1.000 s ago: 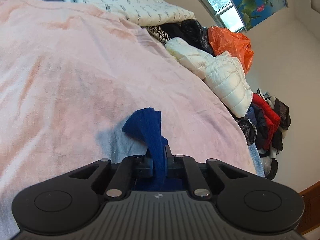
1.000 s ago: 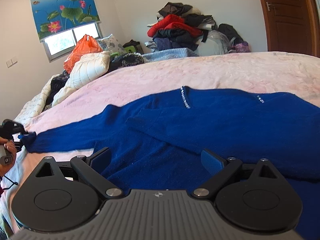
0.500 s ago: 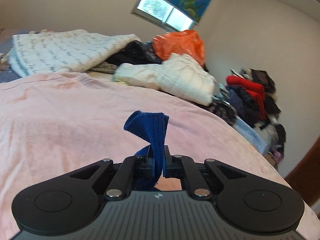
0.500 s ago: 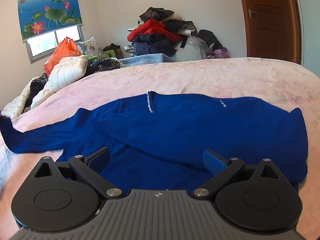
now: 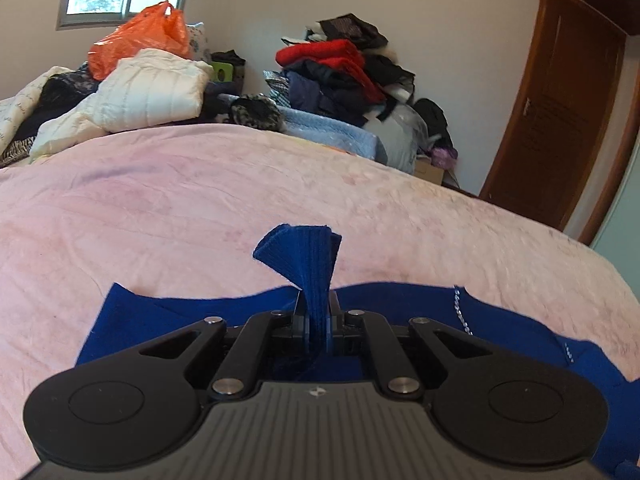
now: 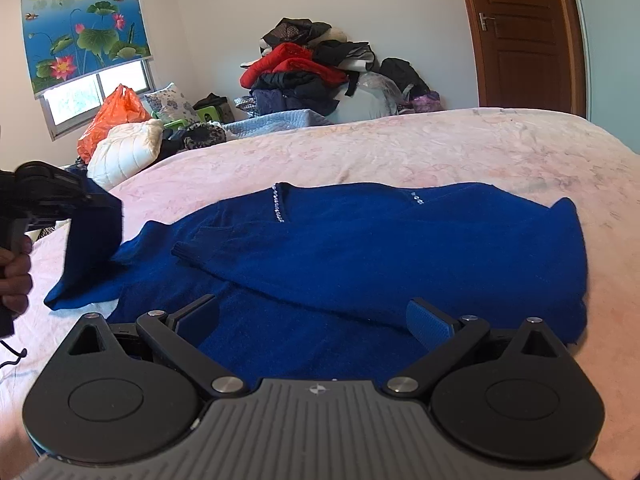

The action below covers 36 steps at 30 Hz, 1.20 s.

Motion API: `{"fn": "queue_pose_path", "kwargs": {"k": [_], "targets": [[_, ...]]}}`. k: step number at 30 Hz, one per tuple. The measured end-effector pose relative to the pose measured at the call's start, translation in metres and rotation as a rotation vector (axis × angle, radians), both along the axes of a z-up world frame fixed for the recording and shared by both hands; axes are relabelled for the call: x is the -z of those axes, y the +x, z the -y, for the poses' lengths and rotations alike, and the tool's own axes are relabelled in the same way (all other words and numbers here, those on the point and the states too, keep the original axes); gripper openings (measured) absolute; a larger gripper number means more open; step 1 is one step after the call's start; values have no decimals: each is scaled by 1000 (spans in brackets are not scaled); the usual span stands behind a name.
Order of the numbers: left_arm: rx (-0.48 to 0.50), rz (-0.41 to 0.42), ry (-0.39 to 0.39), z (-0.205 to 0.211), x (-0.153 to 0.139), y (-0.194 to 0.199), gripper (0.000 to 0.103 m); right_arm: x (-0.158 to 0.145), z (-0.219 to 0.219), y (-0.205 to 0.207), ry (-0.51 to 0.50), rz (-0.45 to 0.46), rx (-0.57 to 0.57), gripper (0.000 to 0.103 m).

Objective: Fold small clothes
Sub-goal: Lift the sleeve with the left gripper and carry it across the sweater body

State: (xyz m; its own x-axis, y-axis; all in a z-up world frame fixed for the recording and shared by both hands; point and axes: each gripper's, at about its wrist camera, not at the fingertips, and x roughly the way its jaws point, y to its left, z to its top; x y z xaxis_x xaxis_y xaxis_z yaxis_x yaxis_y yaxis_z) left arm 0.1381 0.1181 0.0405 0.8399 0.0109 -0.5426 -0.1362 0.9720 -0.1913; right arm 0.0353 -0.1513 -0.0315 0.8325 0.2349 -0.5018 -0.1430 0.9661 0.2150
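Between the closed fingers of the left gripper (image 5: pixel 316 316), the ribbed cuff (image 5: pixel 301 256) of a blue sweater (image 6: pixel 360 248) is being pinched, its end sticking up and fanning out just beyond the fingertips. Below and ahead of that gripper, the sweater's body is lying on a pink bedspread (image 5: pixel 200 200), a line of small sparkling beads (image 5: pixel 460 312) running along the fabric to the gripper's right. From the right wrist view, the sleeve (image 6: pixel 92 256) is hanging from the left gripper (image 6: pixel 60 200), which is hovering off to the far left and above the bed, with the person's hand (image 6: pixel 16 276) gripping its handle. The sleeve is draping down to the sweater's left shoulder area, while the other sleeve (image 6: pixel 280 276) is lying folded across the chest. The right gripper (image 6: pixel 316 320) is standing wide open, holding nothing, its blue-padded fingers (image 6: pixel 430 324) sitting low over the near edge of the sweater; whether they are touching the knit cannot be told. The sweater is spreading straight ahead of this gripper, across the middle of the bed. Beyond it, far ahead and to the left, a white quilted jacket (image 6: pixel 124 152) and an orange plastic bag (image 6: pixel 112 120) are resting at the bed's far edge. Straight ahead against the wall, a heap of clothes (image 6: pixel 312 76) with a red garment is piling up, and a wooden door (image 6: pixel 520 36) is standing to the far right.
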Motion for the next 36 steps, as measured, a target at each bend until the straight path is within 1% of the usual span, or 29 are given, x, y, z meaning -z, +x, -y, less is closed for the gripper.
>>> {"fn": "queue_pose_path", "kwargs": {"k": [3, 7, 11, 15, 19, 24, 27, 32, 36], "targets": [[28, -26, 27, 18, 6, 1, 7, 0, 6, -2, 3, -4, 14, 101], [53, -25, 59, 35, 8, -3, 7, 4, 10, -3, -6, -21, 35, 102], [71, -27, 82, 48, 3, 1, 7, 9, 9, -3, -45, -34, 40, 102], [93, -23, 98, 60, -2, 2, 7, 12, 11, -7, -51, -35, 21, 102], [125, -7, 96, 76, -10, 3, 7, 12, 15, -9, -57, -31, 29, 102], [188, 42, 98, 107, -27, 2, 7, 14, 24, -12, -52, -36, 50, 102], [223, 47, 85, 123, -32, 3, 7, 15, 29, -15, -54, -42, 60, 102], [250, 45, 64, 143, -33, 3, 7, 19, 34, -18, -56, -53, 68, 102], [283, 50, 65, 161, -37, 3, 7, 23, 34, -19, -57, -65, 65, 102]]}}
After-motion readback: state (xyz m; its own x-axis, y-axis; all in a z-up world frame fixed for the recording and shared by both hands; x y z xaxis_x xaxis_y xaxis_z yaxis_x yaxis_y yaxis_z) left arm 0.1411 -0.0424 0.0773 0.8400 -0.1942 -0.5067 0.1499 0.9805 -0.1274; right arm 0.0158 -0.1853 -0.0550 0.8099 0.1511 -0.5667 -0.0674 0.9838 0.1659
